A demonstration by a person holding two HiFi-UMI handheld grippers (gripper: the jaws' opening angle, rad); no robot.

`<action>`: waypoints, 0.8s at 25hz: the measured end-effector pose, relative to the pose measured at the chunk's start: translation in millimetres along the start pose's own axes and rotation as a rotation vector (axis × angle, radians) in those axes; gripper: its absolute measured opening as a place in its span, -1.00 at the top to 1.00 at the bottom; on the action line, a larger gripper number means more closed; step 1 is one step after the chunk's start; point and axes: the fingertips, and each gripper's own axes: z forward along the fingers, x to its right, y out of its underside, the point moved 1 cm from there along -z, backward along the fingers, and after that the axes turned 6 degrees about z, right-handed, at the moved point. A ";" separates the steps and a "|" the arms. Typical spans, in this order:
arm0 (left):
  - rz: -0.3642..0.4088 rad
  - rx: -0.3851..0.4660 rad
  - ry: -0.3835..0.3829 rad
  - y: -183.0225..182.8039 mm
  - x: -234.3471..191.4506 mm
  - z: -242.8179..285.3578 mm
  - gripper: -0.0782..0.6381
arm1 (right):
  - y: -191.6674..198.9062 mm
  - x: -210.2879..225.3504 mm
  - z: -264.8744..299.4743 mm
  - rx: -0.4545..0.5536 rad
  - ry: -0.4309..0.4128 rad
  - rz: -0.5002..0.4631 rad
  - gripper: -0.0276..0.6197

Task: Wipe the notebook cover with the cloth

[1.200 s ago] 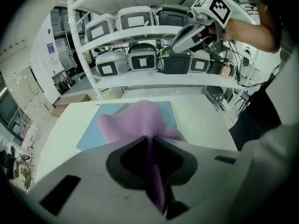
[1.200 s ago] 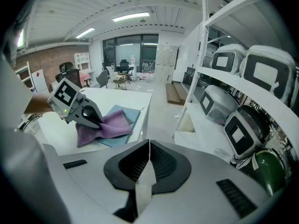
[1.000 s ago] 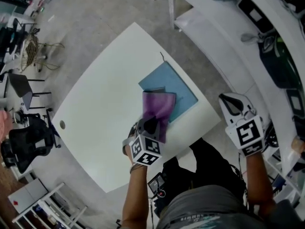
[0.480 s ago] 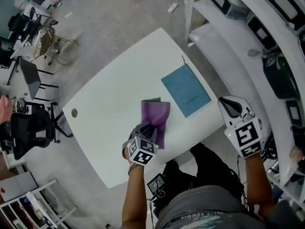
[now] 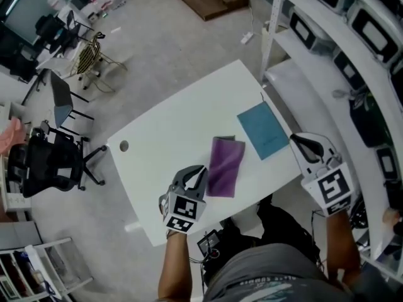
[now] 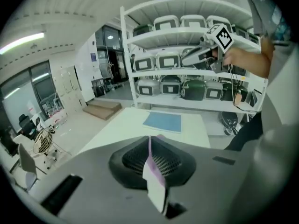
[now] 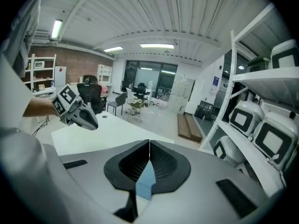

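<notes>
We are holding left gripper (image 5: 194, 176) and right gripper (image 5: 302, 145) empty, jaws together, left's just closing, largely masking cloth (image 5: 225, 167) in its view.

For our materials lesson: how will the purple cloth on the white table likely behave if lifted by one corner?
The purple cloth lies flat with a folded edge, so it would probably droop and unfold, not stay stiff. It looks thin, so likely light. Pushed on the smooth white table, it may bunch up rather than slide whole.
</notes>
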 end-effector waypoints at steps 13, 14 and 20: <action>0.041 0.464 -0.160 -123.8 -30.8 -189.1 0.77 | -124.4 -108.5 -71.3 0.208 -0.193 -0.194 0.83; 0.055 0.476 -0.167 -127.1 -29.9 -199.9 0.77 | -130.0 -114.8 -76.8 0.215 -0.197 -0.205 0.83; 0.113 0.501 -0.199 -122.3 -23.2 -246.2 0.77 | -147.7 -147.8 -102.5 0.235 -0.197 -0.226 0.83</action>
